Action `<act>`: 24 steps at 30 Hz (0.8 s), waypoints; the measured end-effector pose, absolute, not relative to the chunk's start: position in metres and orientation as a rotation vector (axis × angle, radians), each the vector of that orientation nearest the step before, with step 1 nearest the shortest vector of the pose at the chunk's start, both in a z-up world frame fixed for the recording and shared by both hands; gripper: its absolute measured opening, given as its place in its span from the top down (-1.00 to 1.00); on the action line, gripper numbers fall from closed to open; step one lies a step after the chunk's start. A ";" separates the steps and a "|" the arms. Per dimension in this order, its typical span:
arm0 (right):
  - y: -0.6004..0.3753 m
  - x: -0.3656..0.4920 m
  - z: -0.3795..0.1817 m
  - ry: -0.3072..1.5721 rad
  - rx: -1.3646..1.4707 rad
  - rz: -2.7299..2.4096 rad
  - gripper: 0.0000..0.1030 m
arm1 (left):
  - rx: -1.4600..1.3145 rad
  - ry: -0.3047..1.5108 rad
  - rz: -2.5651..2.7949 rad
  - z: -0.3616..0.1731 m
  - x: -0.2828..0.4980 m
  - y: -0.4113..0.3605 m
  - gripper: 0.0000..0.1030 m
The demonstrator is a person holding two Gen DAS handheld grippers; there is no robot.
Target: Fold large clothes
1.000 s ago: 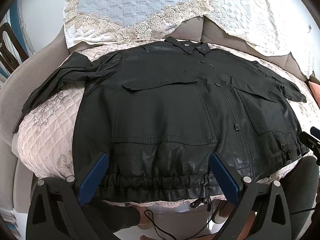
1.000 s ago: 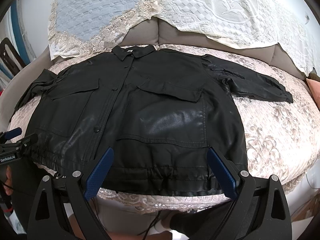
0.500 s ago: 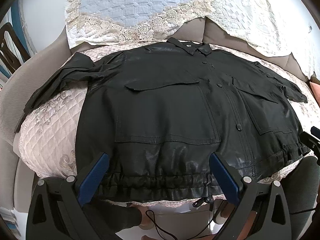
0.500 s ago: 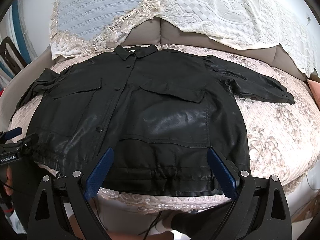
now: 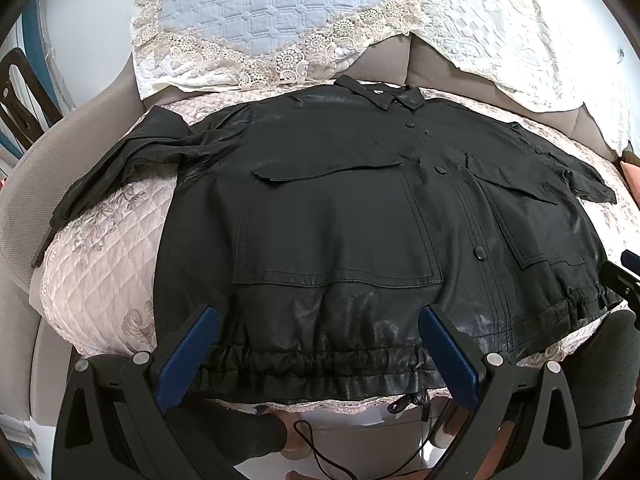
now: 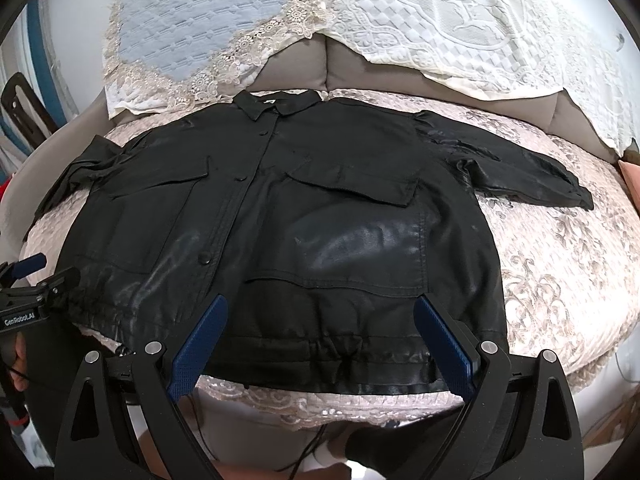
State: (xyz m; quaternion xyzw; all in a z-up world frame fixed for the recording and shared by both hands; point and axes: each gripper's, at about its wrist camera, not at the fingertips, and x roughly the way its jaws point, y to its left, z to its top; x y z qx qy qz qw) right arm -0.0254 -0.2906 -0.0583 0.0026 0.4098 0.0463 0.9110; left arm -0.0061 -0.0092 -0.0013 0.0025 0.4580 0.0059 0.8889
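Note:
A black shiny jacket (image 5: pixel 340 216) lies face up and spread flat on a sofa seat, collar at the back, gathered hem at the front edge; it also shows in the right wrist view (image 6: pixel 320 216). Its left sleeve (image 5: pixel 120 168) hangs over the seat's side and its right sleeve (image 6: pixel 520 172) lies out to the right. My left gripper (image 5: pixel 316 344) is open and empty, just above the hem's left half. My right gripper (image 6: pixel 320 340) is open and empty, just above the hem's right half. The left gripper shows at the right wrist view's left edge (image 6: pixel 36 280).
The sofa seat has a pale quilted cover with lace trim (image 6: pixel 560 280). Blue and white lace throws (image 5: pixel 260 8) drape over the grey backrest. A grey armrest (image 5: pixel 36 200) rises at the left. Black cables (image 5: pixel 320 448) hang below the seat's front edge.
Both grippers have drawn back and slightly up from the jacket, so it sits a little lower and farther in both views. The jacket itself has not moved.

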 end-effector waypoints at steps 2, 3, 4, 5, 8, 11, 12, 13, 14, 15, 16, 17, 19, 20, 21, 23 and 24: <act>-0.290 -0.025 -0.058 0.842 0.007 0.096 -0.84 | 0.004 0.954 0.012 -0.002 -0.006 -0.010 -0.97; -0.290 -0.026 -0.058 0.842 0.008 0.097 -0.84 | 0.005 0.955 0.011 -0.002 -0.006 -0.010 -0.97; -0.290 -0.026 -0.059 0.844 0.008 0.098 -0.84 | 0.005 0.955 0.011 -0.002 -0.006 -0.010 -0.97; -0.289 -0.025 -0.059 0.846 0.007 0.099 -0.84 | 0.005 0.956 0.011 -0.002 -0.006 -0.010 -0.97; -0.288 -0.025 -0.060 0.848 0.003 0.104 -0.84 | 0.004 0.955 0.012 -0.002 -0.005 -0.010 -0.97; -0.286 -0.024 -0.060 0.847 0.011 0.112 -0.84 | 0.003 0.957 0.010 -0.002 -0.005 -0.010 -0.97; -0.285 -0.024 -0.060 0.846 0.011 0.114 -0.84 | 0.003 0.958 0.011 -0.003 -0.005 -0.010 -0.97; -0.285 -0.024 -0.060 0.843 0.011 0.116 -0.84 | 0.004 0.958 0.012 -0.004 -0.005 -0.010 -0.97; -0.284 -0.024 -0.059 0.841 0.010 0.118 -0.84 | 0.005 0.958 0.012 -0.005 -0.005 -0.010 -0.97; -0.283 -0.024 -0.059 0.841 0.008 0.119 -0.84 | 0.005 0.959 0.013 -0.006 -0.005 -0.009 -0.97; -0.282 -0.023 -0.060 0.842 0.007 0.122 -0.84 | 0.005 0.960 0.014 -0.006 -0.005 -0.009 -0.97; -0.282 -0.023 -0.060 0.843 0.007 0.124 -0.84 | 0.005 0.960 0.015 -0.007 -0.004 -0.008 -0.97; -0.280 -0.022 -0.060 0.844 0.002 0.128 -0.84 | 0.004 0.959 0.018 -0.009 -0.004 -0.007 -0.97; -0.279 -0.022 -0.060 0.842 -0.001 0.131 -0.84 | 0.005 0.958 0.021 -0.009 -0.004 -0.006 -0.97; -0.277 -0.022 -0.061 0.841 -0.004 0.135 -0.84 | 0.006 0.957 0.024 -0.010 -0.004 -0.005 -0.97; -0.274 -0.021 -0.061 0.844 -0.006 0.146 -0.84 | 0.006 0.958 0.028 -0.011 -0.004 -0.004 -0.97; -0.274 -0.021 -0.062 0.846 -0.006 0.150 -0.84 | 0.002 0.959 0.027 -0.012 -0.004 -0.002 -0.97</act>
